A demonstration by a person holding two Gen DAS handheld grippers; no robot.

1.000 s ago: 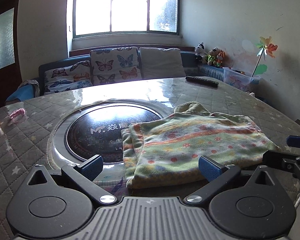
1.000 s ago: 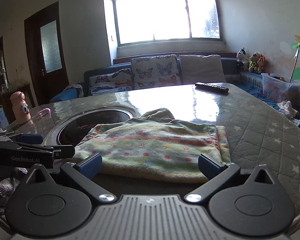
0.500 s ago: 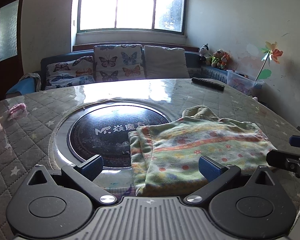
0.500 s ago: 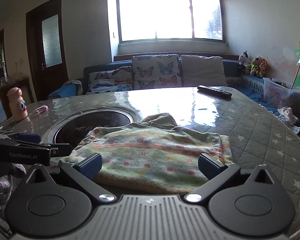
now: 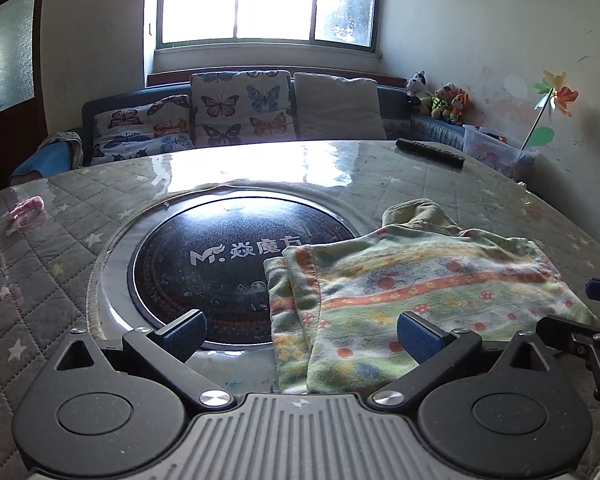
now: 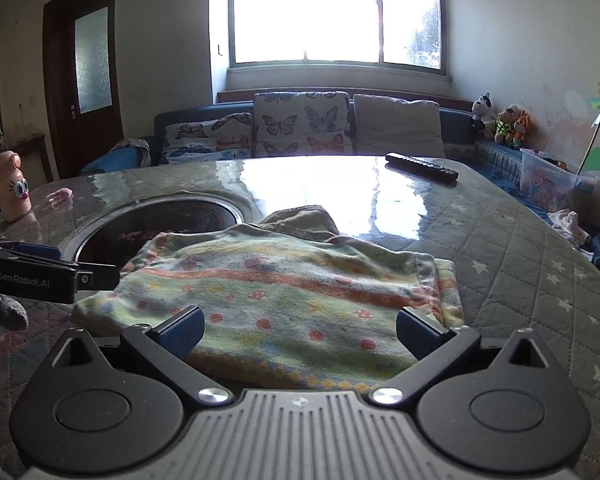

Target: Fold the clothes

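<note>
Table (image 5: 52, 248): folded garment (image 5: 420, 292) before open left gripper (image 5: 300, 334).

table (image 6: 520, 280) bare right of garment (image 6: 292, 292) | remote (image 6: 422, 167) far edge | bottle (image 6: 10, 186) far left

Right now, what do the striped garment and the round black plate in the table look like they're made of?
Striped garment: soft, fuzzy knit or fleece, judging by its matte nap and limp folds. Round black plate: probably glossy glass or ceramic, since it reflects window light; printed lettering.
</note>
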